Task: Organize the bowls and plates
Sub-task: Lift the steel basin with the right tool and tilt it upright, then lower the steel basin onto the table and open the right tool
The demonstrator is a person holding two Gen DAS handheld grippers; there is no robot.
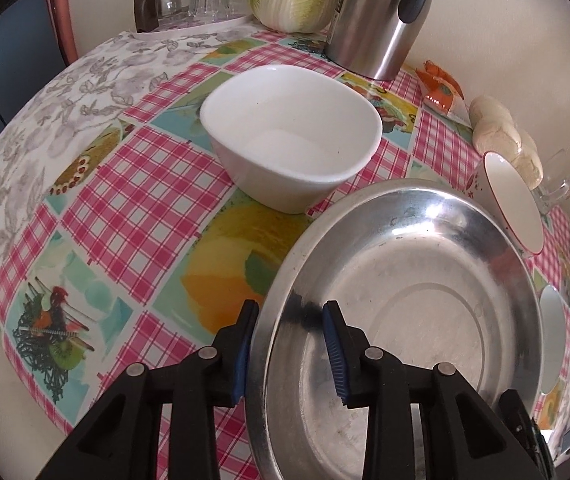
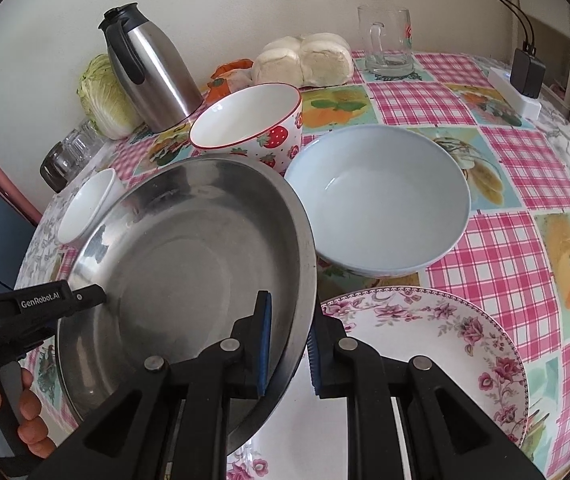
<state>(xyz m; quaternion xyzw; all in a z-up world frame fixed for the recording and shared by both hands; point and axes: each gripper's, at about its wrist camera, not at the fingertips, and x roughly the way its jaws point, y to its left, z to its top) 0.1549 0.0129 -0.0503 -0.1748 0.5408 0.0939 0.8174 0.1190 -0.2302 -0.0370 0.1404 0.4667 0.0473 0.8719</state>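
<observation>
At the bottom of the left wrist view the left tool [image 1: 291, 350] has its two blue-padded fingers set either side of the rim of a round stainless-steel plate [image 1: 417, 320], one pad outside and one inside, pinching the metal. In the right wrist view the right tool [image 2: 289, 346] grips the opposite rim of the same steel plate [image 2: 189, 272] likewise, tilted above a white floral-edged plate [image 2: 437, 344] at lower right. Beyond, on the pink-checked table [image 1: 145, 184], sits a white squarish bowl [image 1: 291, 136] at centre; a pale blue round bowl [image 2: 381, 204] and a strawberry-print bowl [image 2: 251, 126] stand further back. A steel thermos jug [image 2: 149, 68] occupies the upper left.
</observation>
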